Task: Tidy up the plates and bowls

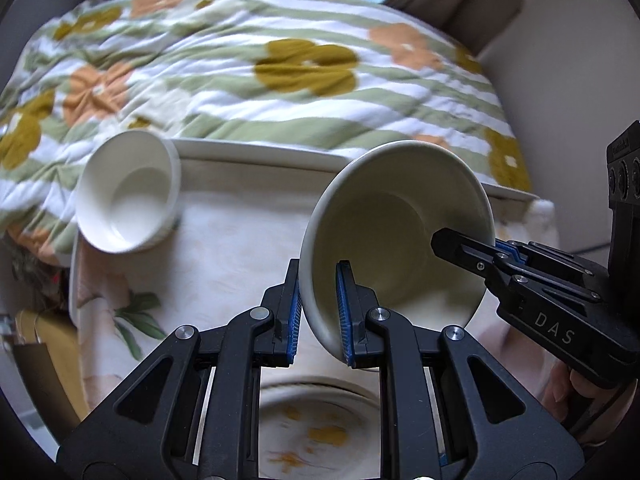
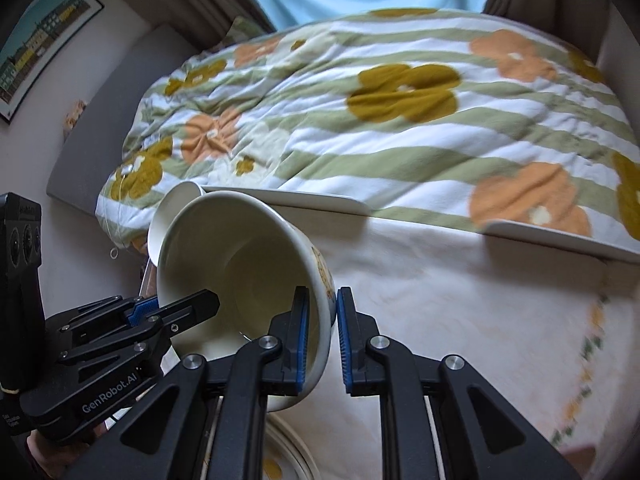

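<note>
A cream bowl (image 1: 400,216) with a yellow flower print on its outside (image 2: 240,264) hangs tilted above the table, its opening towards both cameras. My left gripper (image 1: 319,270) is shut on the bowl's left rim, one pad inside and one outside. My right gripper (image 2: 322,294) is shut on the opposite wall the same way. Each gripper also shows in the other's view: the right gripper (image 1: 472,246) and the left gripper (image 2: 180,304). A smaller white bowl (image 1: 128,196) sits at the table's far left corner, mostly hidden behind the held bowl in the right wrist view.
A flower-patterned plate (image 1: 316,432) lies on the table under the grippers. The table (image 1: 256,152) has a raised white rim and a pale floral cloth. Behind it is a bed with a striped flower quilt (image 2: 400,120). A framed picture (image 2: 44,36) hangs on the left wall.
</note>
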Motion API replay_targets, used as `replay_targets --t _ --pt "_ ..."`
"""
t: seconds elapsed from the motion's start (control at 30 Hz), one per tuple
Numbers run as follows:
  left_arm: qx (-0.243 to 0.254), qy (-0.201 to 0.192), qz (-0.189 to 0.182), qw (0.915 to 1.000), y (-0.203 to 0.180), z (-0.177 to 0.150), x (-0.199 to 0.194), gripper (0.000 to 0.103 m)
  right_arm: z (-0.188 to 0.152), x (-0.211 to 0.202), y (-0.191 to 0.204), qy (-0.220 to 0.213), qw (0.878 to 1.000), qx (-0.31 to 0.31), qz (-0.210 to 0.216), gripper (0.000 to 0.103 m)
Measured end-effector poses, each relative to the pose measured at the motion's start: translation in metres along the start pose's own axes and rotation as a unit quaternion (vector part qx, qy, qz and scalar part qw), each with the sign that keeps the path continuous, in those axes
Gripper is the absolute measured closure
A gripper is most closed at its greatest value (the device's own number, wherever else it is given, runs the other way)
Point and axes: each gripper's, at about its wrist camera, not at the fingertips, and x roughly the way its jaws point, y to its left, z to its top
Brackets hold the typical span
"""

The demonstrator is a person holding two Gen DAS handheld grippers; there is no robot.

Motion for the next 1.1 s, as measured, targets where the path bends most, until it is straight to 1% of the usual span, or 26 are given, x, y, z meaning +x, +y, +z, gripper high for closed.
replay_targets --t 0.1,0.17,0.23,0.37,0.5,0.67,0.77,0.93,1.03,1.1 --pt "0.020 0.000 -0.012 0.9997 -0.039 -0.013 -0.010 0.089 -0.020 -0.038 -0.022 -0.020 1.000 0.014 -0.008 0.090" --pt "0.032 0.004 -0.021 0.9993 -0.069 -0.026 -0.015 0.089 -0.031 -0.056 -0.035 -0.028 0.999 0.020 -0.016 0.090" --pt "0.038 0.007 -0.026 0.9989 -0.090 -0.038 -0.018 0.089 -0.048 -0.077 -0.052 -0.031 0.999 0.029 -0.021 0.090" --pt "0.050 0.017 -0.041 0.9977 -0.140 -0.067 -0.018 0.089 -0.077 -0.107 -0.079 -0.034 0.998 0.038 -0.032 0.090" --pt "0.067 0.027 -0.042 0.9965 -0.177 -0.091 -0.014 0.089 -0.111 -0.127 -0.108 -0.031 0.997 0.048 -0.045 0.090" --pt "0.082 0.057 -0.042 0.9941 -0.208 -0.116 0.005 0.089 -0.145 -0.133 -0.138 -0.017 0.996 0.065 -0.051 0.090" --pt "0.097 0.082 -0.038 0.9912 -0.219 -0.125 0.023 0.089 -0.165 -0.128 -0.157 -0.001 0.995 0.091 -0.050 0.090" --pt "0.116 0.120 -0.035 0.9854 -0.226 -0.127 0.052 0.089 -0.182 -0.110 -0.173 0.019 0.990 0.128 -0.055 0.090" --pt "0.129 0.140 -0.030 0.9812 -0.229 -0.122 0.067 0.089 -0.188 -0.100 -0.178 0.030 0.987 0.145 -0.058 0.090" --pt "0.139 0.146 -0.027 0.9791 -0.230 -0.120 0.076 0.089 -0.189 -0.093 -0.181 0.038 0.985 0.155 -0.062 0.091"
